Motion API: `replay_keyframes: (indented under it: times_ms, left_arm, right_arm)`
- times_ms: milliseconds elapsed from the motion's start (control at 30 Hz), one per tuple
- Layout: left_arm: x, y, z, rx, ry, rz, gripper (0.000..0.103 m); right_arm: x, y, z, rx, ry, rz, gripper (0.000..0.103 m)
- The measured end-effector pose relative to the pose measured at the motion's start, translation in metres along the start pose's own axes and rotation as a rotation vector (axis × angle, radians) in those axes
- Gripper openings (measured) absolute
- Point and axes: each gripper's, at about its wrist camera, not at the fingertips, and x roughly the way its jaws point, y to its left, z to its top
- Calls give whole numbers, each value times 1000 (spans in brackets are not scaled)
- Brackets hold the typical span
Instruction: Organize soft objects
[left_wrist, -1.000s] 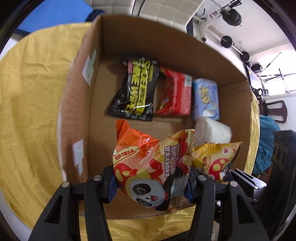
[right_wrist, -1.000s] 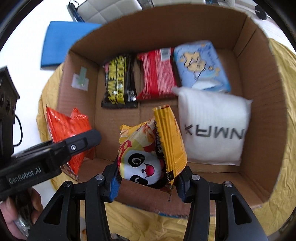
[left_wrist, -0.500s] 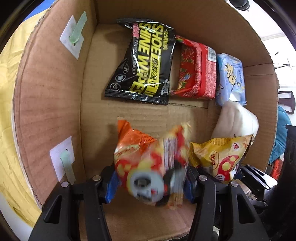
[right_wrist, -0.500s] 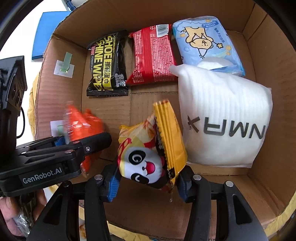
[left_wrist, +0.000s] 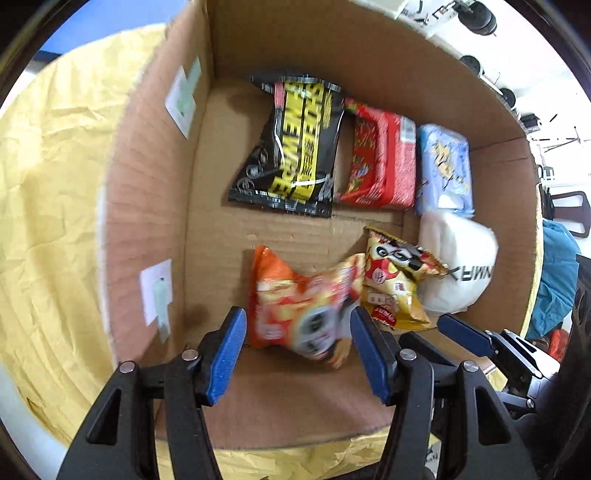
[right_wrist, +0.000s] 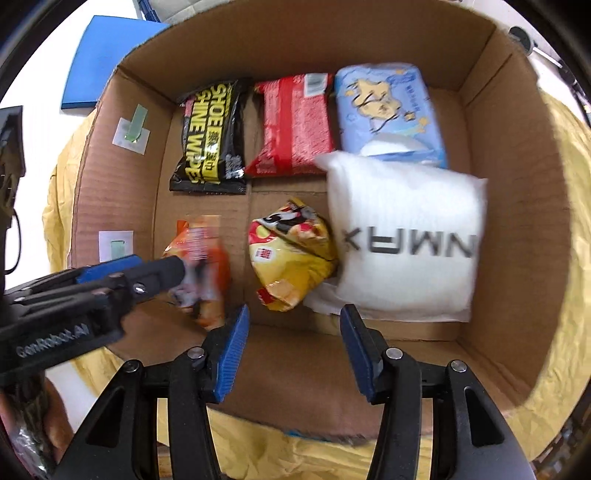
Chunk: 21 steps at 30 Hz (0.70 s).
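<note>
An orange panda snack bag (left_wrist: 295, 306) lies blurred between the fingers of my open left gripper (left_wrist: 297, 347), inside the cardboard box (left_wrist: 147, 192); it also shows in the right wrist view (right_wrist: 199, 266). A yellow panda snack bag (right_wrist: 291, 258) lies on the box floor just beyond my open right gripper (right_wrist: 293, 343), against a white NMAX pack (right_wrist: 402, 236). The yellow bag also shows in the left wrist view (left_wrist: 399, 280). Along the far wall lie a black shoe-wipes pack (right_wrist: 214, 136), a red pack (right_wrist: 295, 122) and a light blue tissue pack (right_wrist: 388, 110).
The box (right_wrist: 524, 206) stands on a crumpled yellow cloth (left_wrist: 55, 184). A blue mat (right_wrist: 103, 62) lies beyond the box at the left. My left gripper's body (right_wrist: 74, 306) reaches in from the left in the right wrist view.
Both grippers have opened. The yellow bag has dropped to the box floor beside the white pack. The orange bag has left the left fingers' grip and is blurred. Both grippers have pulled back slightly.
</note>
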Motion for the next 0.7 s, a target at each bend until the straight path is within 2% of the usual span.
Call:
replay_keyframes:
  times_ms: [100,367,400,467,533,600,633,700]
  left_arm:
    - [-14,-6,-6,16,-52,31,64]
    - [-50,-10,-11,40,-155,80,64]
    - [-53,-11,-12,44,-167,87,67]
    - [-56,-18,-16,55,-198,114,74]
    - [-59,-22,-16,64,-228,145,86]
    - [-64,-21,-16,62,-245,166,89]
    - [-66,-20,-17,62,-246,171,95]
    - [-68,-20,-18,60,-249,158,97]
  right_arm:
    - [-11,-4,-3,3,-24,-28,54]
    - [-37,-17,-7,21,-82,-82,55]
    - [-41,-16,-4,24,-87,-90,56]
    - [-47,-19,-3,33,-100,-98,66]
    - [-50,-19,-5,41,-108,-100,71]
    - [-55,-23,-5,45,-117,-109,76]
    - [-57,-24,-5,49,-122,-116,79]
    - [-58,-25,-3,55,-131,-131,92]
